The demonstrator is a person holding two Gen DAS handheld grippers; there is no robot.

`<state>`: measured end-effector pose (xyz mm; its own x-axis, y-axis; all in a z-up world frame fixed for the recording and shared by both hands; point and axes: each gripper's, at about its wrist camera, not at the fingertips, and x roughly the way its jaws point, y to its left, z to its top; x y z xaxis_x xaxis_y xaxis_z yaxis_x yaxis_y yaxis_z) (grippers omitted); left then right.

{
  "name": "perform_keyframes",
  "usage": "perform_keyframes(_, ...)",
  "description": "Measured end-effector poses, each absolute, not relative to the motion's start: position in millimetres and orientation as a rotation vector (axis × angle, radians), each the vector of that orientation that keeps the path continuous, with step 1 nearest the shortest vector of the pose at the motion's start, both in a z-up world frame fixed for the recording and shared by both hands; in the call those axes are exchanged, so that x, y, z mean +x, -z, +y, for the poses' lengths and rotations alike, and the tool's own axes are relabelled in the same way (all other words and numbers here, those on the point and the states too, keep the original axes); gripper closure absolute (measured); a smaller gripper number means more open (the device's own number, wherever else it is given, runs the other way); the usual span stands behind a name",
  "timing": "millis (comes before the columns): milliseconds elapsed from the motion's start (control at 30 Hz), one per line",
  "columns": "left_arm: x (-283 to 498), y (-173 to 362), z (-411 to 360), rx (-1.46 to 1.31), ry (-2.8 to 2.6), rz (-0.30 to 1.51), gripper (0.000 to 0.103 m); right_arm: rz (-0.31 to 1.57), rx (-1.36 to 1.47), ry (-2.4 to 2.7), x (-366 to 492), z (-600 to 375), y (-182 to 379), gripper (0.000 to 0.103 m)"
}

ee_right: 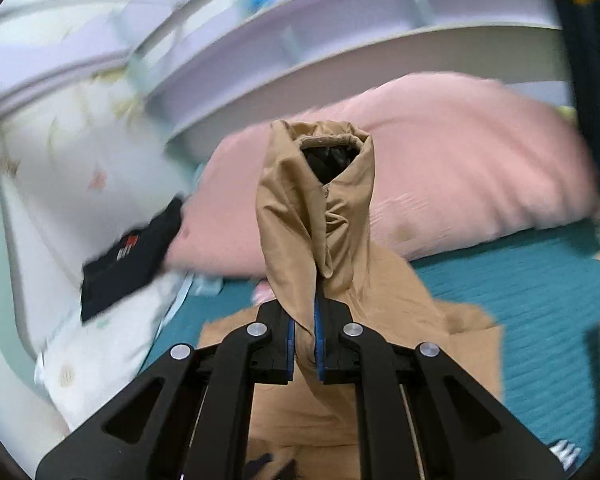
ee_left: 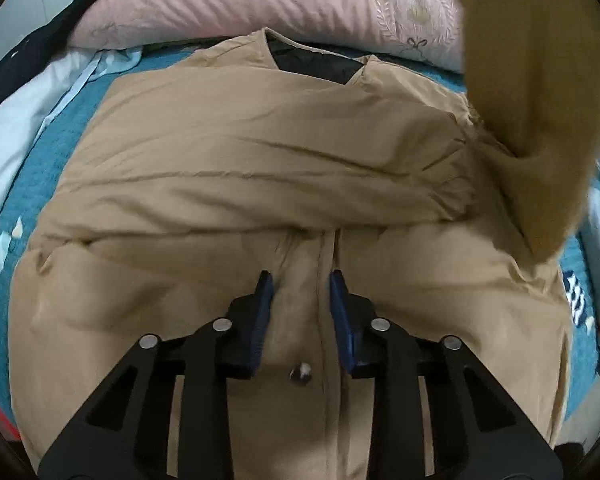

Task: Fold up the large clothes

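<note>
One tan coat [ee_left: 260, 184] flat on bed [ee_left: 52, 168]; left tongs [ee_left: 302, 280] parted above placket; right tongs [ee_right: 315, 304] clamped on sleeve [ee_right: 320, 208], raised at 12 o'clock.

Tan coats: one [ee_left: 260, 184], spread over the middle of the frame
Coat sleeves lifted: one [ee_right: 320, 216], centre of the right wrist view
Pink pillows: one [ee_left: 260, 4], along the top
Dark folded garments: one [ee_right: 132, 256], left of the frame
Snap buttons showing: one [ee_left: 300, 372], lower centre
Claws: two, left claw [ee_left: 302, 280], right claw [ee_right: 316, 304]
</note>
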<state>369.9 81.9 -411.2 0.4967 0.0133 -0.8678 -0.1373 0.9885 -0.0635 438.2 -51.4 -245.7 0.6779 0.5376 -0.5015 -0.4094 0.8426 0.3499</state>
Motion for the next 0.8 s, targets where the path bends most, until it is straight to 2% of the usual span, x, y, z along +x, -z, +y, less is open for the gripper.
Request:
perform_keyframes(200,333.3,405.9,106.5,-0.234,-0.064,0.979,0.075,0.775,-0.002,-0.597,456.2,45.8,309.2,0.095)
perform_keyframes(300,323.2,410.9,120.0,-0.294,-0.077,0.988,0.075,0.926,-0.052,-0.663,465.7,76.5,355.9,0.091)
perform_keyframes(367,319.9,417.5,125.2,-0.313,-0.082,1.012,0.075,1.074,-0.057,-0.681,474.3,82.7,384.0,0.087)
perform_keyframes(500,313.4,414.8,126.0,-0.314,-0.075,1.003,0.075,1.15,0.026,-0.707,473.3,67.7,394.2,0.085)
perform_keyframes(600,310.9,406.2,128.0,-0.29,-0.109,0.989,0.075,1.154,0.118,-0.744,468.5,45.4,376.4,0.071)
perform_keyframes(667,309.7,402.0,133.9,-0.295,-0.138,0.992,0.075,1.128,0.178,-0.783,463.1,30.5,358.5,0.044)
perform_keyframes(800,307.2,396.1,142.8,-0.276,-0.205,1.004,0.075,1.085,0.239,-0.817,449.9,8.1,334.7,0.04)
